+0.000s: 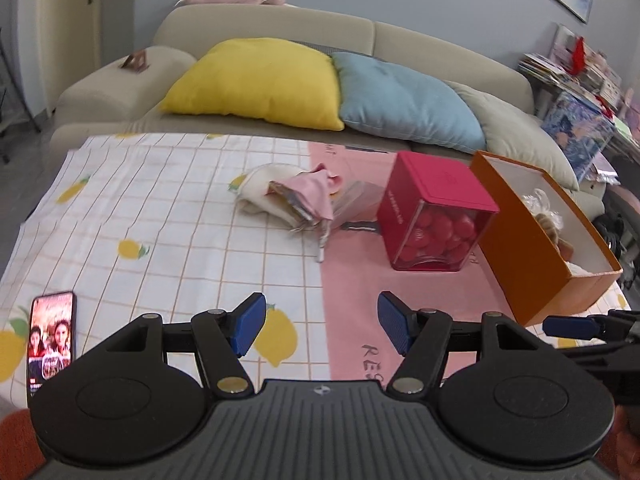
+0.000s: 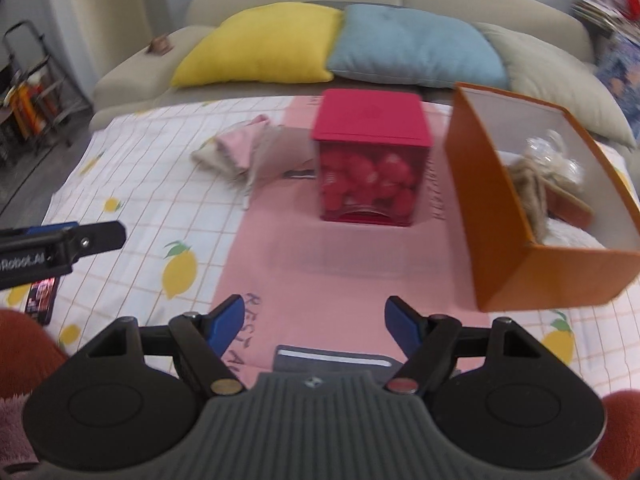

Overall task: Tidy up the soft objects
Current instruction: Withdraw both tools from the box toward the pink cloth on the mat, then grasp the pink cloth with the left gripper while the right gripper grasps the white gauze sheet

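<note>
Both grippers hang over the counter, which wears a lemon-print cloth with a pink panel down the middle. The left gripper has its jaws spread wide with nothing between them, and the right gripper is likewise spread and empty. The soft things, a heap of pink and cream cloths, lie far back on the counter, just left of a red-lidded box of red balls. Right of that box sits an open orange box holding a fuzzy beige item and crinkled plastic. A phone lies at the near left edge. Behind the counter, a sofa carries a yellow pillow and a blue pillow.
</note>
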Tool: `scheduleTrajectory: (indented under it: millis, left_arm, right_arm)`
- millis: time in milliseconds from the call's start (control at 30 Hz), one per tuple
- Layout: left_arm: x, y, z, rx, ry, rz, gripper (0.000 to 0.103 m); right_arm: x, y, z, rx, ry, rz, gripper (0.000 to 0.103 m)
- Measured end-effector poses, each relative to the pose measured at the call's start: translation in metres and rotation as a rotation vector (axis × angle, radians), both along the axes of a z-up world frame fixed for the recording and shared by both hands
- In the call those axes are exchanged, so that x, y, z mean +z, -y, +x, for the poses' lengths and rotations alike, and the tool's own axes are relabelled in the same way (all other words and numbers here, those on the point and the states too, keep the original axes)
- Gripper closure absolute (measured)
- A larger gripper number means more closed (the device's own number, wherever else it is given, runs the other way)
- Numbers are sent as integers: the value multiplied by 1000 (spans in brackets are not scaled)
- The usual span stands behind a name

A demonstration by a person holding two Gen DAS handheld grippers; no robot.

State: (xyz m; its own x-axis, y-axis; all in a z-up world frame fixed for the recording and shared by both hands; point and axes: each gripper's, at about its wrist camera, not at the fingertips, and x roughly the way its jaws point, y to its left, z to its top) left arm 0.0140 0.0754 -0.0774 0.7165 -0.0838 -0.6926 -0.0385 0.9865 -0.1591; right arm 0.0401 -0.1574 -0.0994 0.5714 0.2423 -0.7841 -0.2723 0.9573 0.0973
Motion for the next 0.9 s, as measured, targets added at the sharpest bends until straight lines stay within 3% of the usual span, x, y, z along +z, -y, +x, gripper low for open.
scheduleTrajectory:
  millis: [400,667,767,900]
  left_arm:
    - [-14,-37,14,25,-22,-15,28]
    - [-30,-87,35,-193,22,172,32]
    - [-41,-115,44,-230,26,229,32]
    - [-67,-150,58,-273,-3,299,41]
  right_arm:
    - [-7,-40,26,65,-19,-24,27]
    - [-8,-54,39,43,-17,-19,27]
    - [-8,-61,42,45,-3,-34,27]
    - [-9,-69,46,46,19,-54,27]
